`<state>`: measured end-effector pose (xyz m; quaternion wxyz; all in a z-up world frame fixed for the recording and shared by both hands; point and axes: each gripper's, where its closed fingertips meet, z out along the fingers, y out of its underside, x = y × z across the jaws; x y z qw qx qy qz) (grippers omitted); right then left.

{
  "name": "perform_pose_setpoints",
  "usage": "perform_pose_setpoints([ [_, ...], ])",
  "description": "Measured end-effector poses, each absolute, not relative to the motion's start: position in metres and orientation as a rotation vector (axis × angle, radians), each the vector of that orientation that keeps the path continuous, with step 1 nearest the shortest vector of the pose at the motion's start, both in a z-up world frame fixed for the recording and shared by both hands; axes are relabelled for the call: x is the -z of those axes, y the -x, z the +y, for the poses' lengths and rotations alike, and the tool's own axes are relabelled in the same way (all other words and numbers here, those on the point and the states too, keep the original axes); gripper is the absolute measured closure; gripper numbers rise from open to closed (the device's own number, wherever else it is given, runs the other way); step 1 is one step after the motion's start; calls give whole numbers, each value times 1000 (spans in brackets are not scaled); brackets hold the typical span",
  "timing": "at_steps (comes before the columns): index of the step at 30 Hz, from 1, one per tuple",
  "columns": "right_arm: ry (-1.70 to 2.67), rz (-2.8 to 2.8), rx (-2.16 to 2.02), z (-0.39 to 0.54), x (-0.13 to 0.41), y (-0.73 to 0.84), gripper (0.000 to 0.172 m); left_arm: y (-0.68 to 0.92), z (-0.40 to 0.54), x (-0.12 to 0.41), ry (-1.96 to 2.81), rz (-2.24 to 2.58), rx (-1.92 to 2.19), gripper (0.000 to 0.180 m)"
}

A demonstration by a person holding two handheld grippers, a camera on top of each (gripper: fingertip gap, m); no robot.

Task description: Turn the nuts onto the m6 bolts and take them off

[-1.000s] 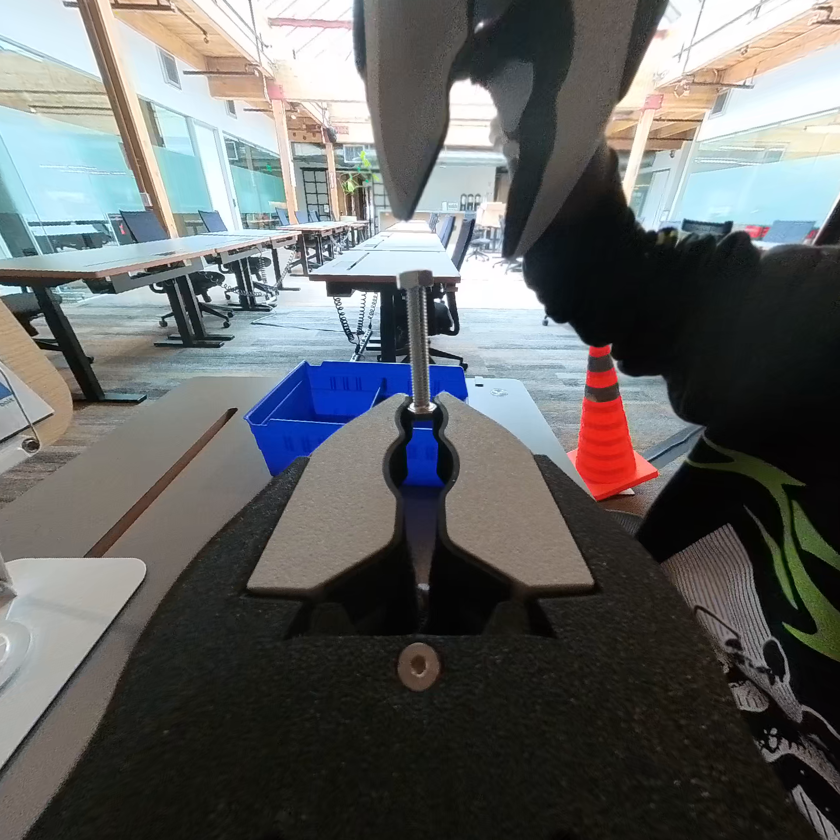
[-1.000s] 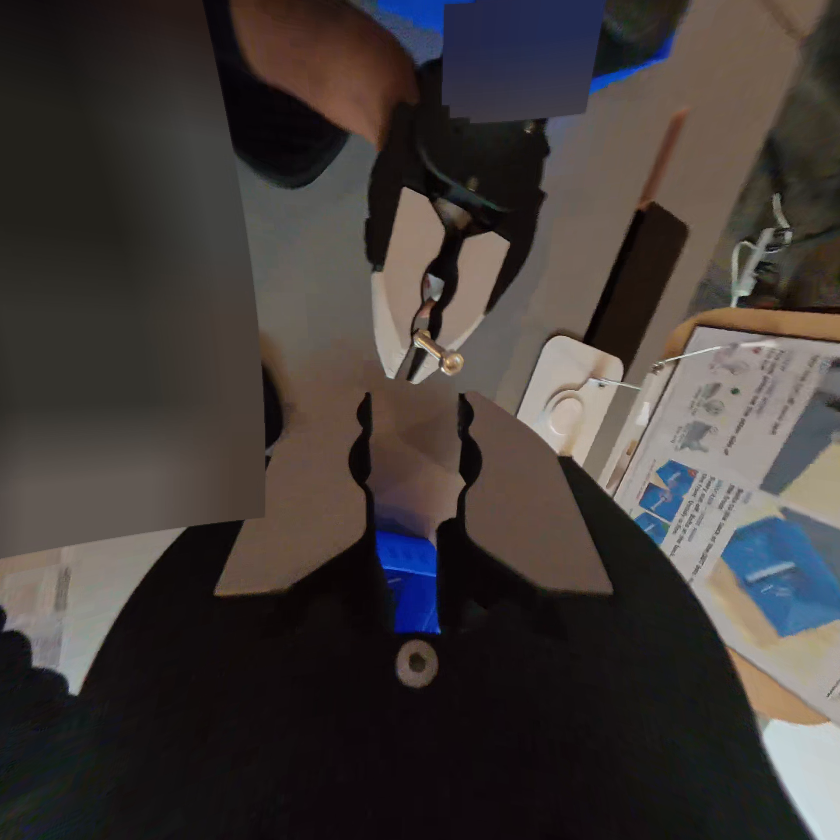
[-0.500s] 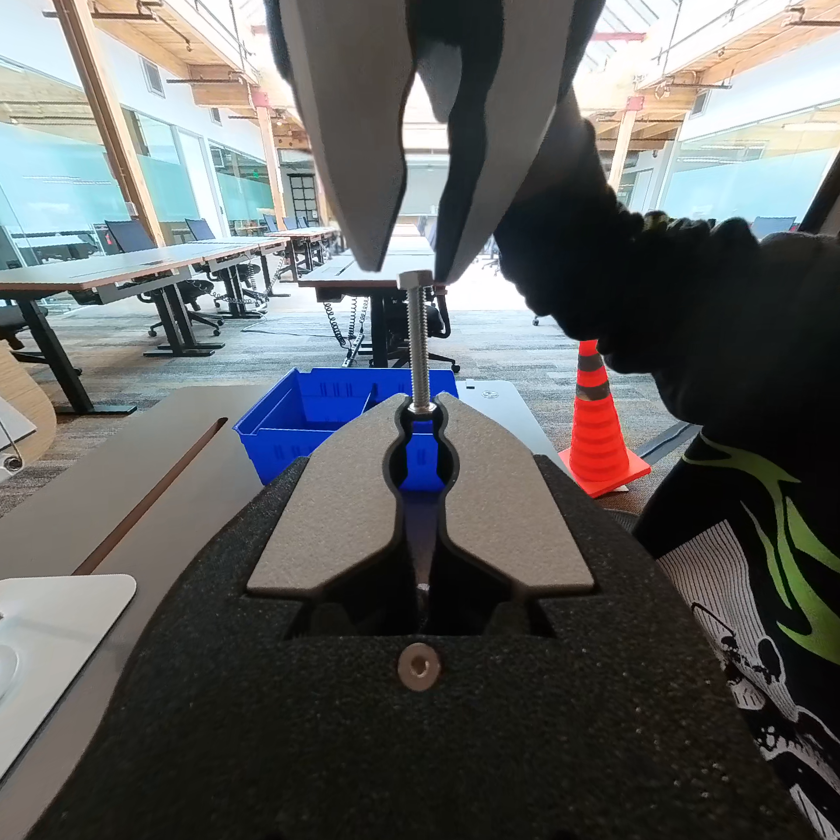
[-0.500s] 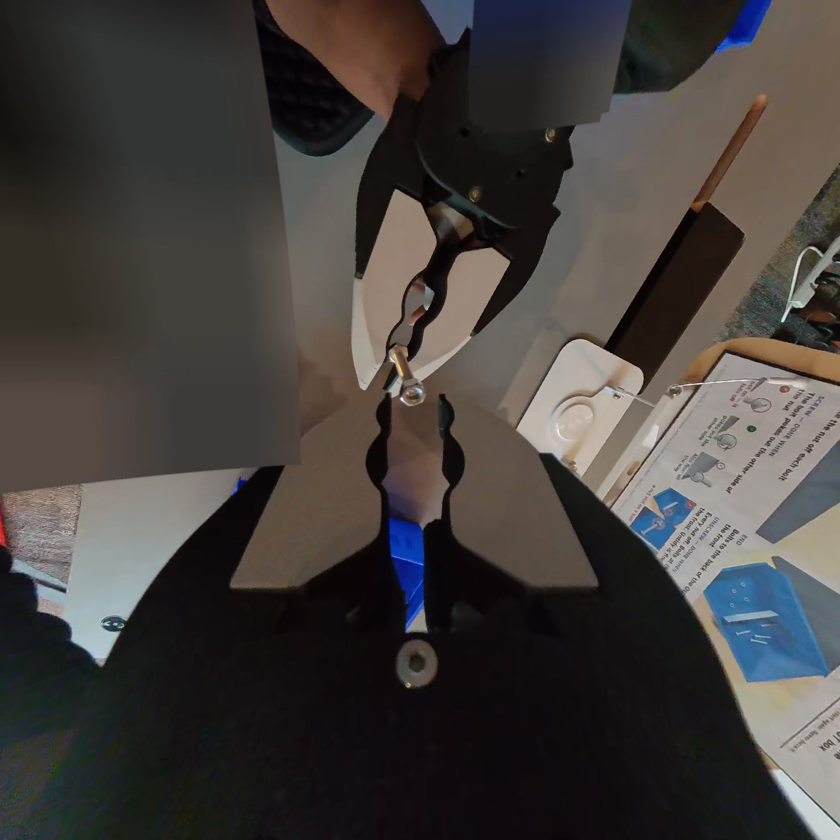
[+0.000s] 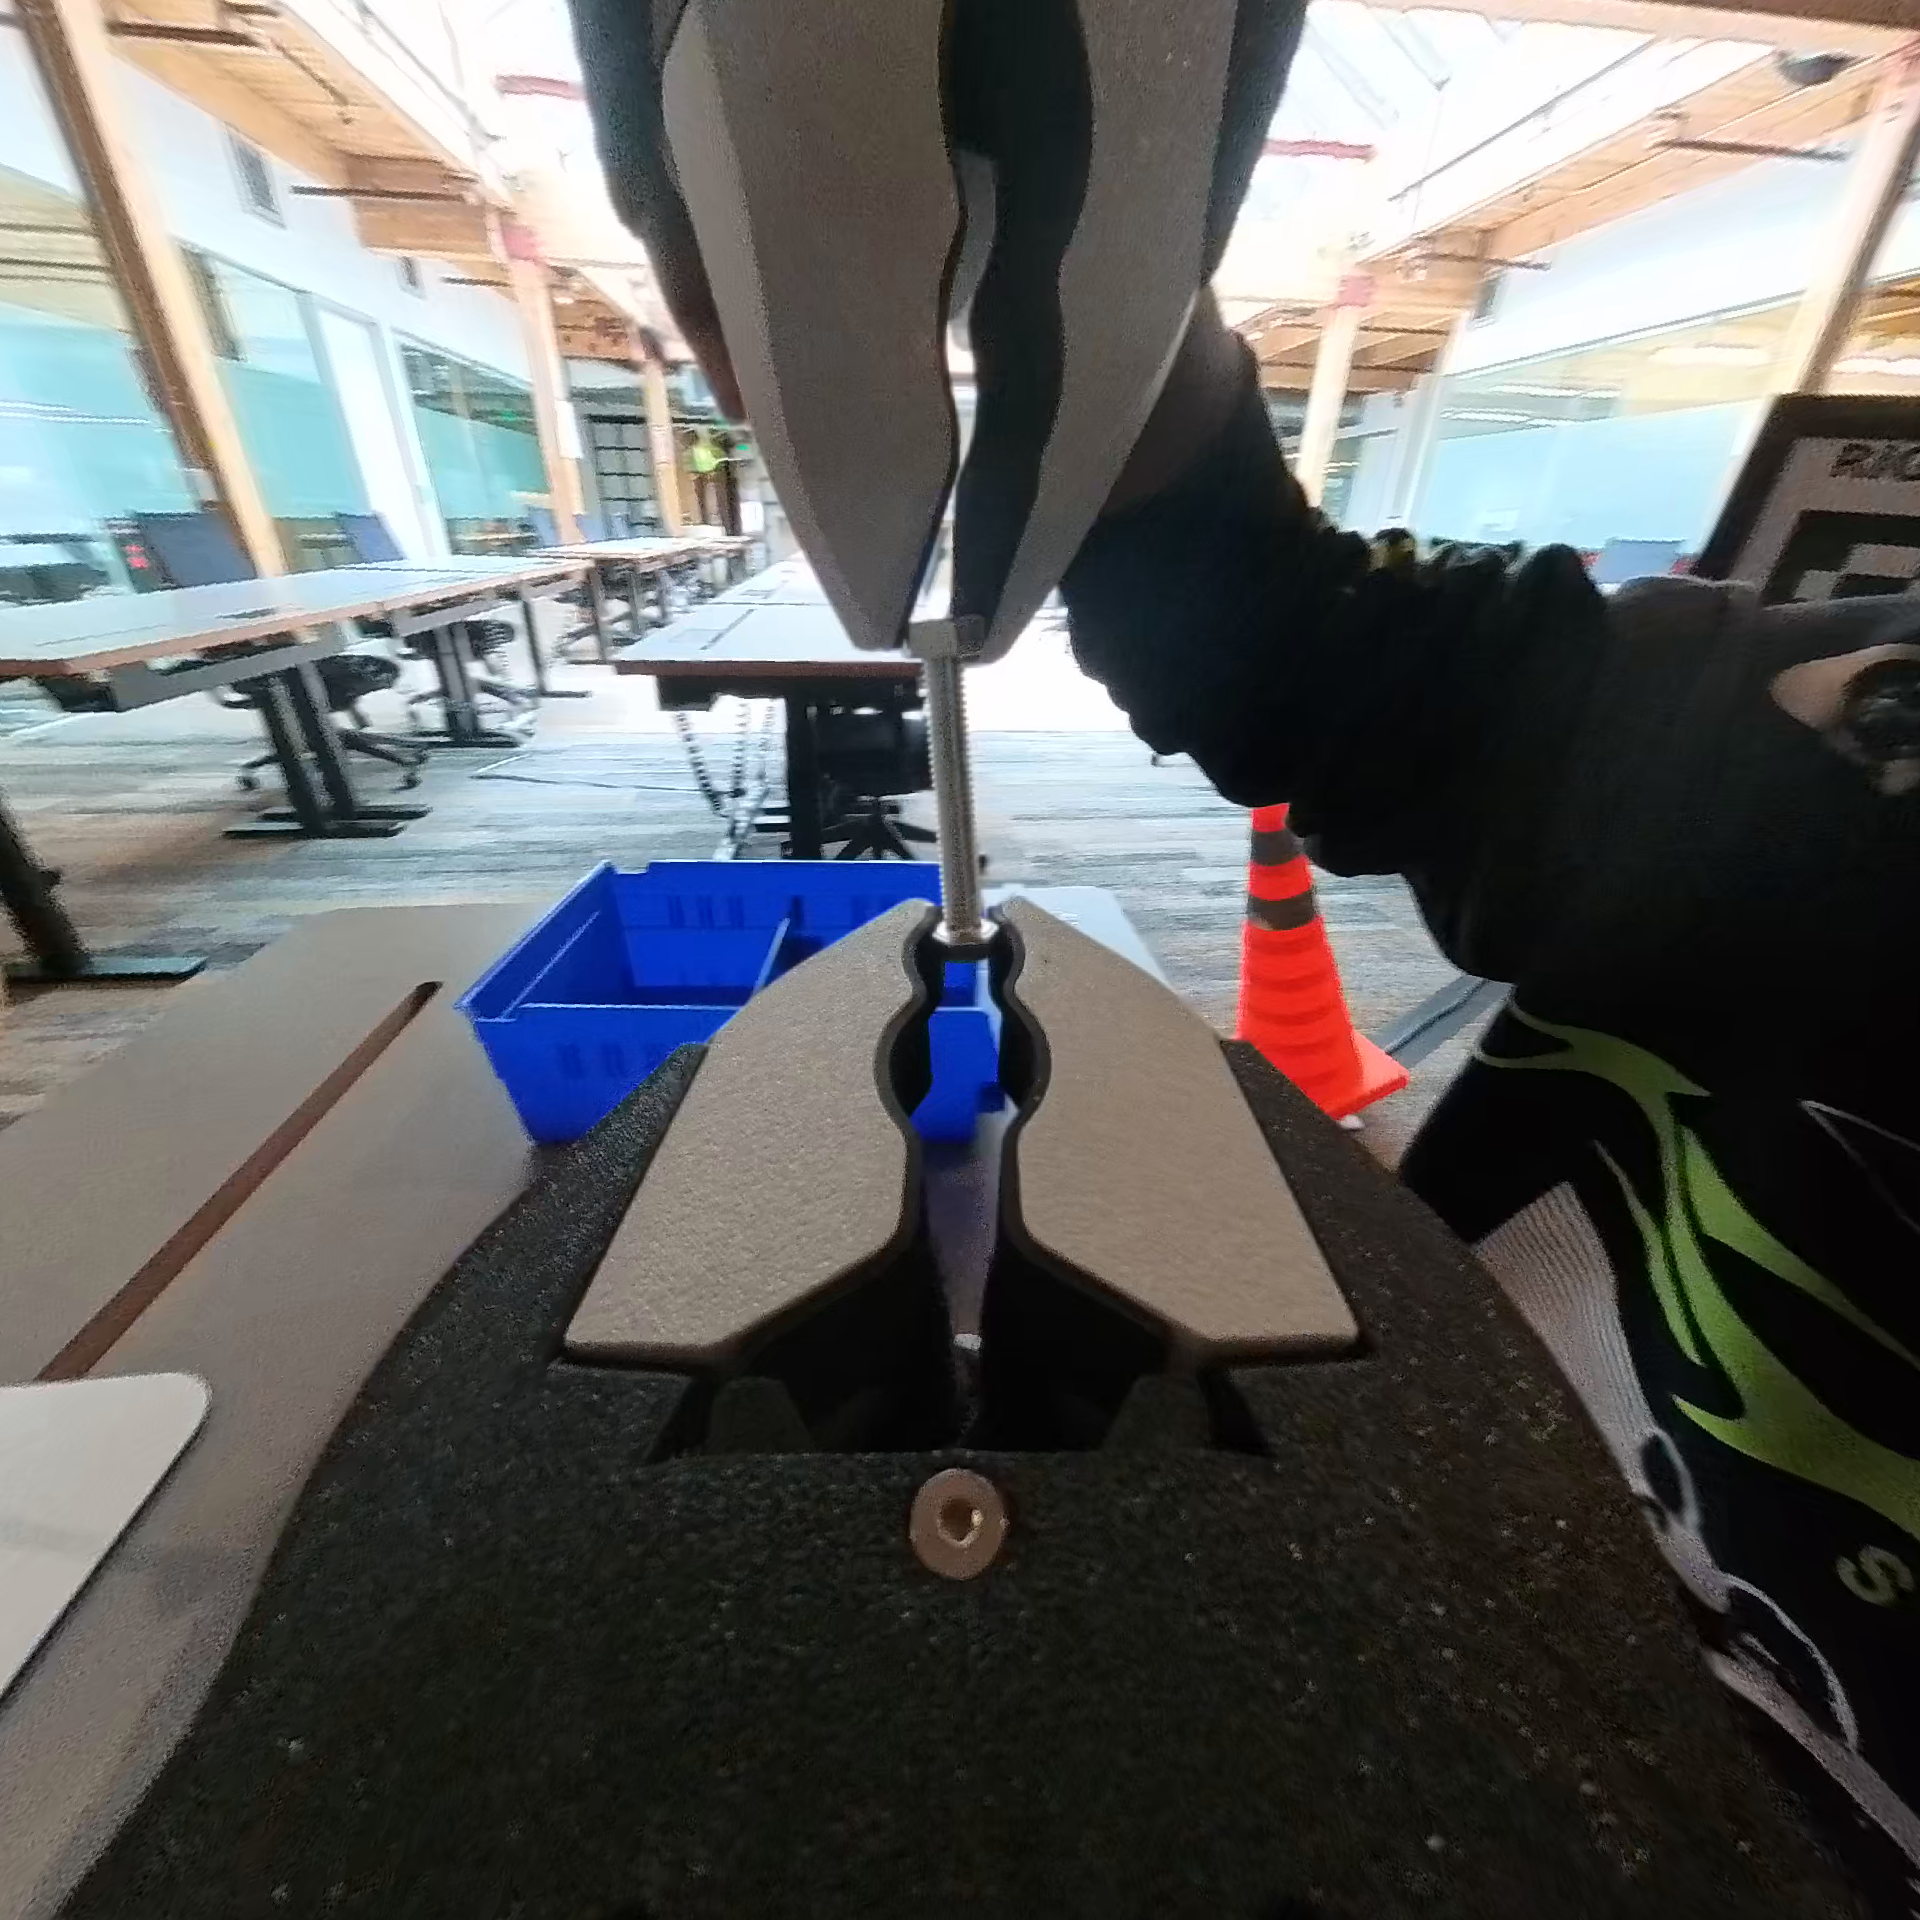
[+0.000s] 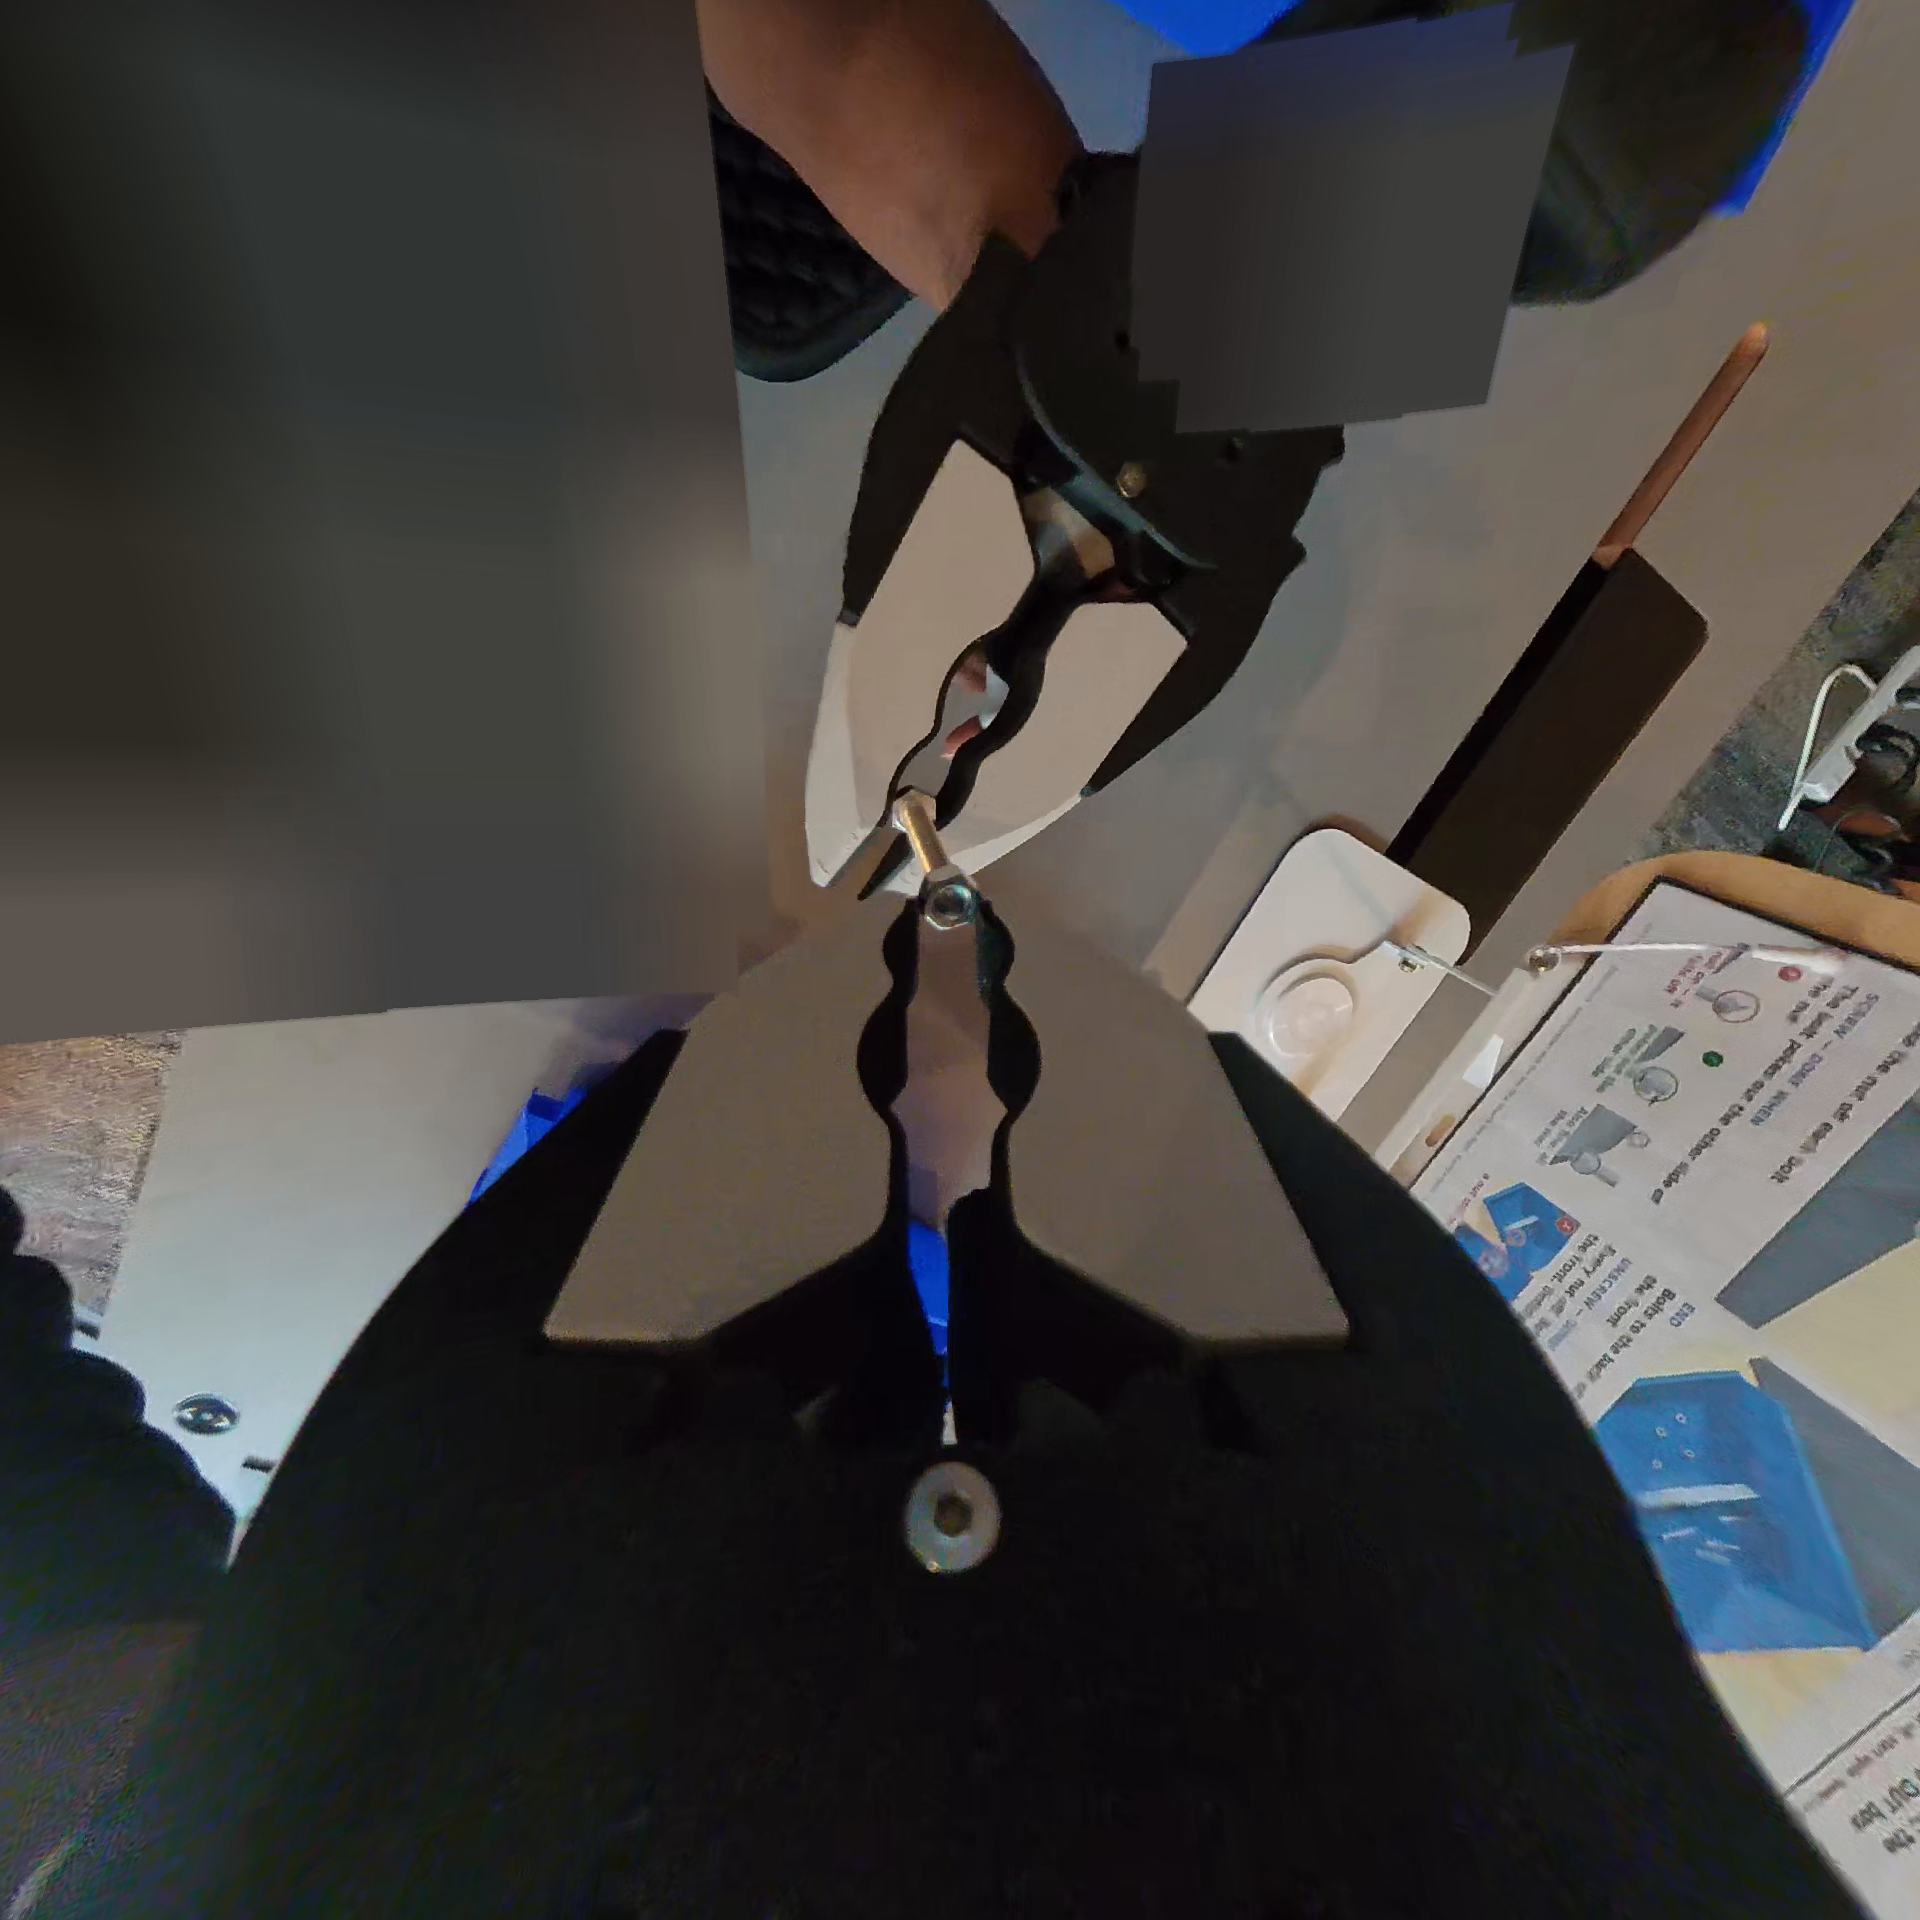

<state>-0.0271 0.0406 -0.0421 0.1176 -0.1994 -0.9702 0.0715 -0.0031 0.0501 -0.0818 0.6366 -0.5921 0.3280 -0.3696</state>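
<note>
Left claw [image 5: 961, 930]: we grip the bolt [image 5: 954, 790] at its lower end — upright above the table [image 5: 208, 1091].
Right claw [image 6: 948, 930]: we see its tips closed on the nut [image 6: 950, 906] — at the bolt's top end.
Bin [image 5: 644, 987]: blue, behind the left claw.

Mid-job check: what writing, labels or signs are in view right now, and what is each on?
Instruction sheet, beside the work: printed lines and pictures, legible; wording not repeated here.
Black-and-white tag, right edge of the left wrist view: letters cut off by the frame.
Green sign, far down the office: too blurred to read.
Nothing else bears writing.
</note>
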Motion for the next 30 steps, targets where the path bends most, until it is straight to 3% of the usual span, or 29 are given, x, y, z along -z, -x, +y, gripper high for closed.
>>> perform_pose_setpoints([
  [11,104,-2966,-186,-11,54,-7,162,-38,-17,88,1010,1104,1377,173],
  [21,-81,-2975,-189,-30,70,-18,162,-45,-43,101,765,1214,1638,173],
  [30,-364,-2953,-152,-57,106,-29,162,-48,-82,138,616,1483,2015,173],
])
